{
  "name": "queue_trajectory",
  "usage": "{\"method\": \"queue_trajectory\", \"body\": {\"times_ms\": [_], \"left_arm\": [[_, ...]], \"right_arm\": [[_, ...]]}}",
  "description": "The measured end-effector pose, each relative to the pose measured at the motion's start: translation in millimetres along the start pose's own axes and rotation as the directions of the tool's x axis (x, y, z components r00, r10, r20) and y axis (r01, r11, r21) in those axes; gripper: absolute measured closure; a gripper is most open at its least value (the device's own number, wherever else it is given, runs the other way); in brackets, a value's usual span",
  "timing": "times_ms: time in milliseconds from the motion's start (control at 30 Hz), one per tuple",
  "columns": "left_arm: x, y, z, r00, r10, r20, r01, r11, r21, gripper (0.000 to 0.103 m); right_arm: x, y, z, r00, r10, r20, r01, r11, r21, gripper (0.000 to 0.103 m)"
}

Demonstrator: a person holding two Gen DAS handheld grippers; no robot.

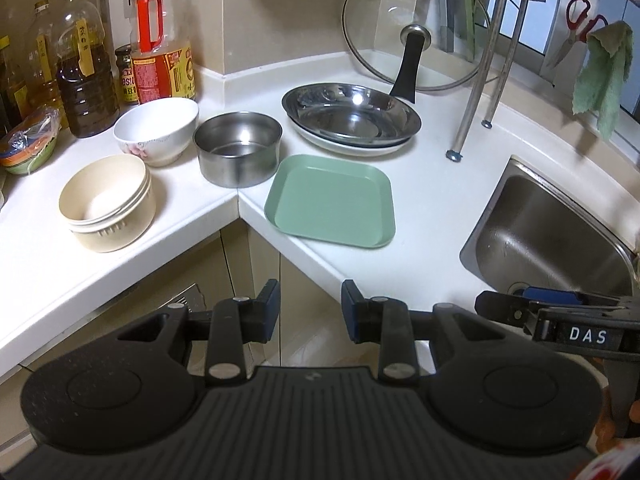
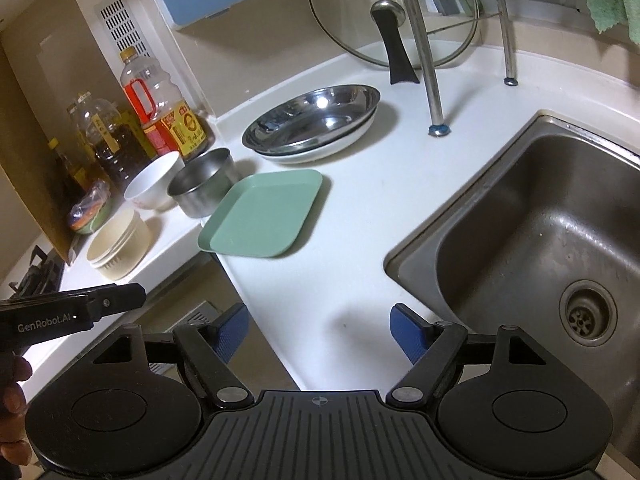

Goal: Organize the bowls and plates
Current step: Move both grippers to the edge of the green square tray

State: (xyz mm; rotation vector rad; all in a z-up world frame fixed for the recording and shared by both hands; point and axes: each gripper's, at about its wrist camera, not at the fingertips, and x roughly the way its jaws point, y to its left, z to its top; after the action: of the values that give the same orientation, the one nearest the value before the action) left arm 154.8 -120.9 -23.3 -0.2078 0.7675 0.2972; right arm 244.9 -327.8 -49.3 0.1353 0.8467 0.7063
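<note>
On the white corner counter lie a green square plate (image 1: 330,200) (image 2: 264,212), a steel plate (image 1: 350,114) (image 2: 312,120) stacked on a white plate (image 1: 352,148) (image 2: 320,152), a steel bowl (image 1: 238,148) (image 2: 202,182), a white bowl (image 1: 156,130) (image 2: 154,184) and a beige bowl (image 1: 108,202) (image 2: 118,244). My left gripper (image 1: 308,308) is open and empty, held in front of the counter's corner. My right gripper (image 2: 320,332) is open and empty over the counter's front edge, left of the sink.
Oil and sauce bottles (image 1: 160,36) stand at the back left. A glass lid (image 1: 416,28) leans in the back corner. Rack legs (image 1: 472,100) stand on the counter. A steel sink (image 2: 540,232) is at the right. A green cloth (image 1: 604,72) hangs above.
</note>
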Motion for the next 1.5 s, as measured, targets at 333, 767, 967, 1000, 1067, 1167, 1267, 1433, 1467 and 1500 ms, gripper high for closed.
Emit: {"method": "queue_trajectory", "body": {"times_ms": [333, 767, 967, 1000, 1067, 1167, 1267, 1433, 1467, 1500], "left_arm": [[12, 10, 4, 1.000, -0.013, -0.010, 0.014, 1.000, 0.017, 0.074], [48, 38, 31, 0.998, -0.064, 0.022, 0.063, 0.997, 0.035, 0.074], [72, 49, 40, 0.996, -0.089, 0.014, 0.089, 0.995, 0.046, 0.074], [76, 51, 42, 0.996, -0.091, 0.011, 0.091, 0.995, 0.047, 0.074], [84, 53, 46, 0.995, -0.098, 0.009, 0.098, 0.994, 0.050, 0.074], [95, 56, 51, 0.994, -0.104, 0.010, 0.104, 0.993, 0.056, 0.074], [107, 58, 56, 0.994, -0.107, 0.004, 0.107, 0.993, 0.059, 0.075], [124, 61, 62, 0.994, -0.112, -0.003, 0.112, 0.991, 0.068, 0.075], [127, 62, 64, 0.994, -0.113, -0.004, 0.113, 0.991, 0.072, 0.075], [129, 62, 65, 0.993, -0.114, -0.005, 0.114, 0.991, 0.076, 0.075]], "right_arm": [[15, 9, -1, 0.999, 0.004, -0.033, -0.004, 1.000, -0.004, 0.025], [53, 22, 21, 0.999, -0.025, -0.022, 0.026, 0.999, 0.032, 0.026], [74, 24, 31, 1.000, -0.022, -0.004, 0.022, 0.998, 0.055, 0.038], [77, 24, 32, 1.000, -0.020, -0.002, 0.020, 0.998, 0.057, 0.039], [84, 25, 35, 1.000, -0.015, 0.003, 0.015, 0.998, 0.060, 0.041], [95, 26, 39, 1.000, -0.016, 0.009, 0.015, 0.998, 0.059, 0.043], [106, 26, 44, 1.000, -0.021, 0.017, 0.020, 0.998, 0.065, 0.048], [121, 25, 50, 0.999, -0.030, 0.029, 0.028, 0.997, 0.074, 0.054], [123, 24, 51, 0.999, -0.032, 0.029, 0.029, 0.997, 0.076, 0.055], [125, 24, 52, 0.999, -0.035, 0.030, 0.032, 0.997, 0.077, 0.056]]}}
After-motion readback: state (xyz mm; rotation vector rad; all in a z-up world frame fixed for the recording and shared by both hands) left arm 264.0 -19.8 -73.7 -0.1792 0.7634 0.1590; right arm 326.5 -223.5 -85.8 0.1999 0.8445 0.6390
